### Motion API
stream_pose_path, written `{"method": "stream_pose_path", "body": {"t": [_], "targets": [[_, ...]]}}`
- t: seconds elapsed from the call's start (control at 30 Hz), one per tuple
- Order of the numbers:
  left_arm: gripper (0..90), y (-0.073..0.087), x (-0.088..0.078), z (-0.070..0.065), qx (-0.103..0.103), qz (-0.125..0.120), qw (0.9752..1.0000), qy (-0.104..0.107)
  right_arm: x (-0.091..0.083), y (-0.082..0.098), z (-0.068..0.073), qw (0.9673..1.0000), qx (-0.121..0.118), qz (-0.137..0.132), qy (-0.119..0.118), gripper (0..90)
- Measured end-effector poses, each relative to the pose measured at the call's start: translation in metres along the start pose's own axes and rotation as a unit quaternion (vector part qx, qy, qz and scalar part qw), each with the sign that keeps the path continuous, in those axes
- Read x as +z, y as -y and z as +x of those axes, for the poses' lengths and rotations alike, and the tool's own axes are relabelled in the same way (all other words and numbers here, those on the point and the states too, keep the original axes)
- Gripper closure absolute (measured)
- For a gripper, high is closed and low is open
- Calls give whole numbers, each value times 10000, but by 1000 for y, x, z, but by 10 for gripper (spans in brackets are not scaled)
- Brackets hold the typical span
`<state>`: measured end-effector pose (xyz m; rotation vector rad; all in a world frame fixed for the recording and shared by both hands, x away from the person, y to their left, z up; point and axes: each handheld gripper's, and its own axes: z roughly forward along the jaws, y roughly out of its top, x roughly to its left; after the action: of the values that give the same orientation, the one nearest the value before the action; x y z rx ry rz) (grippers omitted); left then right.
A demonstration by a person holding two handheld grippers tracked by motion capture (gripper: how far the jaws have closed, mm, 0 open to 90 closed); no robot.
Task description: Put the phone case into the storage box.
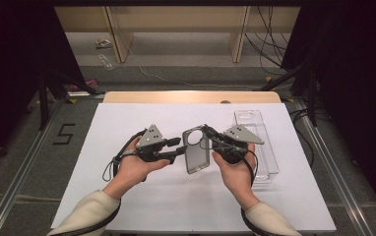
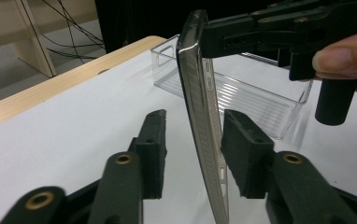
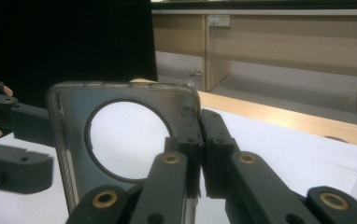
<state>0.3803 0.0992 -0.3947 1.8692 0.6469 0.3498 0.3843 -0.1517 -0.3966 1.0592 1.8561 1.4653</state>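
Observation:
A smoky see-through phone case with a round camera hole hangs upright above the white table. My right gripper is shut on its top corner; in the right gripper view the jaws pinch the case at its right edge. My left gripper is open, its jaws straddling the case's left side. In the left gripper view the case stands edge-on between the spread pads, nearer the right one. The right gripper holds it from above.
A clear plastic tray lies on the table just right of my right hand, also seen behind the case. The table's wooden far edge is beyond. A "5" mark is on the floor at the left.

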Motion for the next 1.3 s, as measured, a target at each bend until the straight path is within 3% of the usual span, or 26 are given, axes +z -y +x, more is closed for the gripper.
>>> {"method": "stream_pose_path", "body": {"t": [0.3,0.6,0.67,0.73,1.0,1.3], "targets": [[464,0,-6,0,61,66,9999,-79,-2,-2,-5,9999,102,-40,61,881],[227,-1,-11,0,93,209,9994,-255,-5,-5,-10,9998,149,-69,135,881],[196,2,-13,3,-58,316,9985,-442,-5,-5,-10,9998,151,-68,136,882],[162,5,-15,6,-47,389,9979,-519,-6,-5,-11,9998,151,-72,147,882],[139,16,-23,13,-59,593,9961,-650,-8,-8,-14,9996,184,-114,176,885],[136,25,-31,19,-76,643,9952,-740,-10,-11,-17,9995,217,-136,208,886]]}}
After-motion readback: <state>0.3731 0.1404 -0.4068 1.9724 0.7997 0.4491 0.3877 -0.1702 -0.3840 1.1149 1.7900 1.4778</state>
